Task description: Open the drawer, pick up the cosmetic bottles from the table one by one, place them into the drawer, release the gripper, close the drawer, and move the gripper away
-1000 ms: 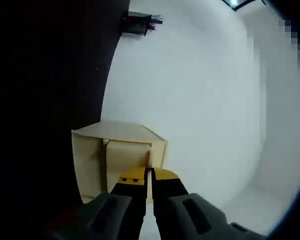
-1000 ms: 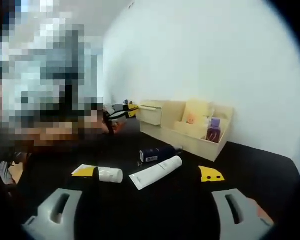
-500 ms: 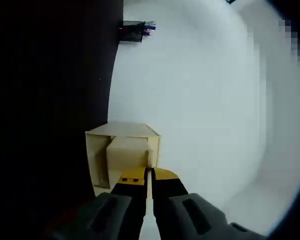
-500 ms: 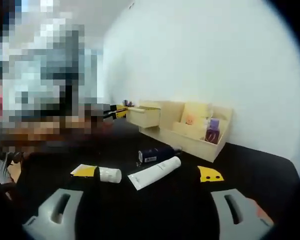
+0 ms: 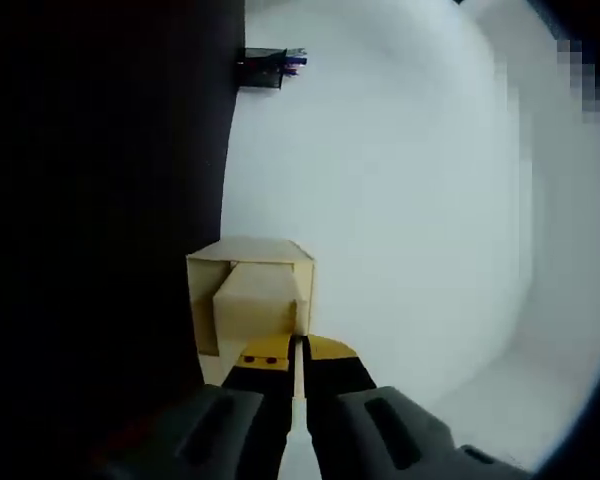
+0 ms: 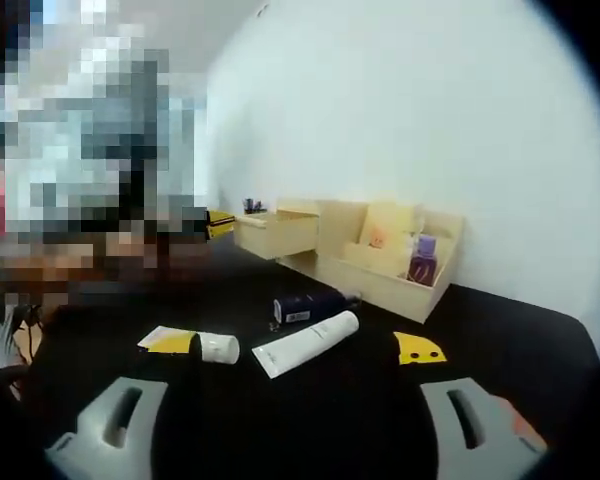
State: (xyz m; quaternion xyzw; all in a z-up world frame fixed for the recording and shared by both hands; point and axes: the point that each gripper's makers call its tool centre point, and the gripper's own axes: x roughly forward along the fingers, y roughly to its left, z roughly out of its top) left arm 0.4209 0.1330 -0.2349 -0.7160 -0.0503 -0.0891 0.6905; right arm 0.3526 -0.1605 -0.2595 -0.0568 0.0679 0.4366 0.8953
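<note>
In the left gripper view my left gripper (image 5: 298,352) is shut on the handle at the front of the pale wooden drawer (image 5: 252,300), which stands pulled out of its case. The right gripper view has that drawer (image 6: 276,232) sticking out of the wooden organiser (image 6: 365,280), with the left gripper (image 6: 218,220) at its front. On the black table lie a dark blue bottle (image 6: 306,307), a long white tube (image 6: 325,333) and a short white tube (image 6: 220,348). My right gripper (image 6: 295,345) hangs open above them, holding nothing.
A purple bottle (image 6: 423,262) and pale packets stand in the organiser's open slots. A dark pen holder (image 5: 270,64) sits farther along the white wall (image 6: 410,120). A person is at the left behind the table (image 6: 520,350).
The drawer has slid farther out of the organiser with my left gripper shut on its handle. My right gripper and the bottles on the table have stayed put.
</note>
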